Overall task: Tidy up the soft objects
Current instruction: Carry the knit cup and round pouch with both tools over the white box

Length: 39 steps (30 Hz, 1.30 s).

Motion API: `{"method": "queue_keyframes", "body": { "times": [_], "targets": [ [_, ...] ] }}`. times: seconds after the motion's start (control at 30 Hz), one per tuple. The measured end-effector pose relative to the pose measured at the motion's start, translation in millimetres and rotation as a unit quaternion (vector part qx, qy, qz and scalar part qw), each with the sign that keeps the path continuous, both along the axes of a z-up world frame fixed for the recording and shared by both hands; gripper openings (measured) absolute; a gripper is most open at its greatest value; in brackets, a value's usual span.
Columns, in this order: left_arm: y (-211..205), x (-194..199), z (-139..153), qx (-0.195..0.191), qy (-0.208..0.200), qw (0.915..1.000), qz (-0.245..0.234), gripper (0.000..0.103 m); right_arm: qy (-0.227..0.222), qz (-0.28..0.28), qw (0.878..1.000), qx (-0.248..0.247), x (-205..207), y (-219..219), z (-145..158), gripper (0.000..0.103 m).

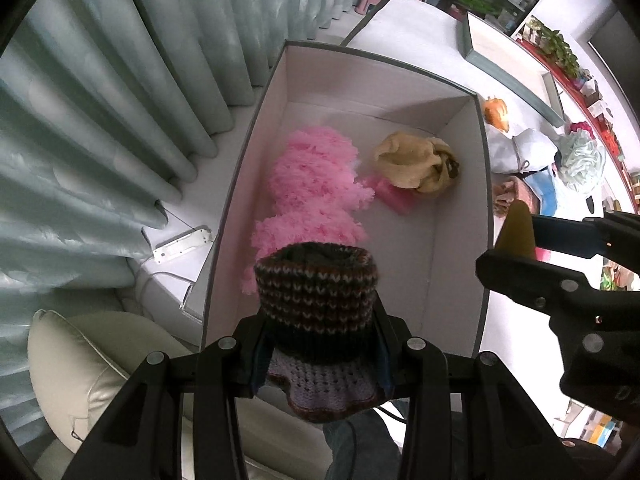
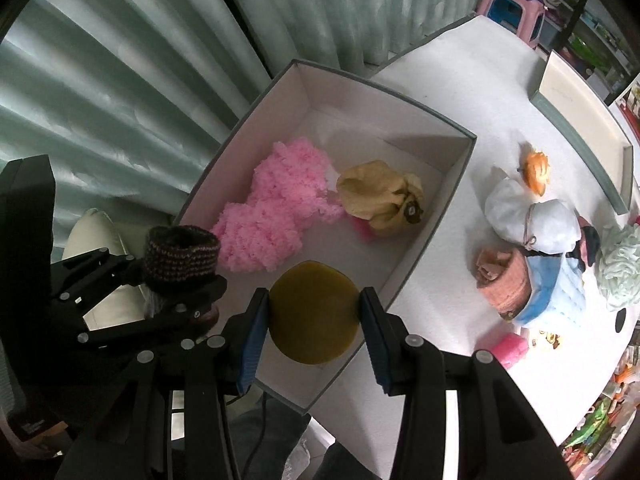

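Over the box (image 2: 424, 200), my left jaws grip a knit hat (image 1: 316, 304) and my right a sponge (image 2: 314, 312); releasing near the rim risks spills.

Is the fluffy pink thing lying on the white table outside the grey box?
No, the fluffy pink thing lies inside the grey box, beside a tan cloth bundle.

Box (image 2: 436, 216): open, grey rim, white inside, at the tabletop's curtain-side edge.
Knitted hat (image 1: 316, 296): brown-striped, lilac brim, held above the box's near end.
Olive disc (image 2: 314, 312): round, soft, clamped edgewise over the box's near corner.
Pink fluffy item (image 2: 266, 216): on box floor, left wall.
Beige pouch (image 2: 380, 198): beside it, touching.
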<state>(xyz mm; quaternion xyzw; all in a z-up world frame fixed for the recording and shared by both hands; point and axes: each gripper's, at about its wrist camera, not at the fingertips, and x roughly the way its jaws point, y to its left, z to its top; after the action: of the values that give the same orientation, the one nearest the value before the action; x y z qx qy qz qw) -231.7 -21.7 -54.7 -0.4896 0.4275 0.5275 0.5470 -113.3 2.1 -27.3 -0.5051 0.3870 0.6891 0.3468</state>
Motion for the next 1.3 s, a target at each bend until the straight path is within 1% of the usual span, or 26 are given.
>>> {"method": "queue_keyframes", "body": {
  "times": [0.53, 1.3],
  "targets": [
    [12.7, 4.5, -13.9, -0.009, -0.011, 0.9999, -0.003, 0.043, -0.024, -0.005, 1.0, -0.01, 3.2, 16.1, -8.1, 0.049],
    [19.7, 2.8, -25.1, -0.021, -0.009, 0.9997, -0.004, 0.043, -0.025, -0.007, 1.0, -0.018, -11.8, 34.0, -20.0, 0.049]
  ]
}}
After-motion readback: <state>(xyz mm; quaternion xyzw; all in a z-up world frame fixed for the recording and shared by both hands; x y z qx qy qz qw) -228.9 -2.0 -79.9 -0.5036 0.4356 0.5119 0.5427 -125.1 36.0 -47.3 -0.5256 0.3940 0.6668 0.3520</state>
